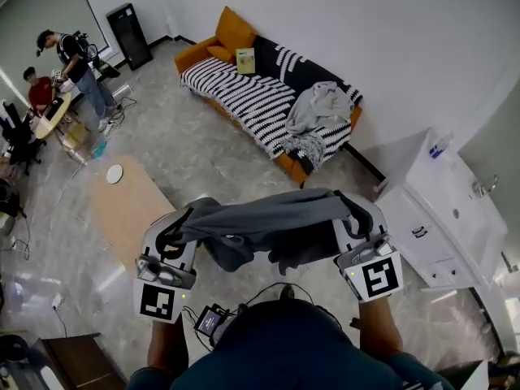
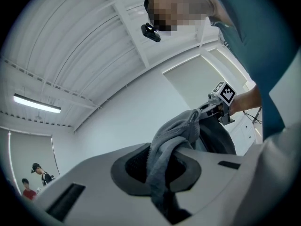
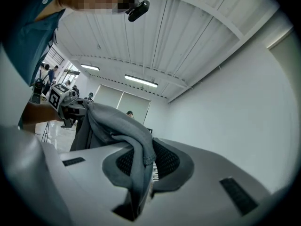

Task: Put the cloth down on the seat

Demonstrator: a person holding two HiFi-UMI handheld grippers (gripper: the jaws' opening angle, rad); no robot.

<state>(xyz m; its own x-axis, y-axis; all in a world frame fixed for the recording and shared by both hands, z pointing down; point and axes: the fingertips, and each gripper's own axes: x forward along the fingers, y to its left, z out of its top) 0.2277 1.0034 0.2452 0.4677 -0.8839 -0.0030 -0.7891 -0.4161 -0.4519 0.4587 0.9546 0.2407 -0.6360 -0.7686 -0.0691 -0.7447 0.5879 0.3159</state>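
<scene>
A grey cloth [image 1: 268, 218] hangs stretched between my two grippers, high above the floor. My left gripper [image 1: 172, 236] is shut on its left end, and the cloth [image 2: 165, 149] runs out from between those jaws. My right gripper [image 1: 357, 218] is shut on the right end, where the cloth [image 3: 123, 135] drapes over the jaws. The seat is an orange sofa [image 1: 231, 35] under a black-and-white striped cover [image 1: 248, 100], standing far ahead against the wall. A pale grey garment [image 1: 318, 108] lies on its right part.
A light wooden table [image 1: 130, 214] stands to my left with a small white dish [image 1: 114, 174] on it. A white cabinet [image 1: 443, 205] is at the right. Two people [image 1: 69, 71] work at the far left by a round table. A black unit [image 1: 130, 35] stands in the corner.
</scene>
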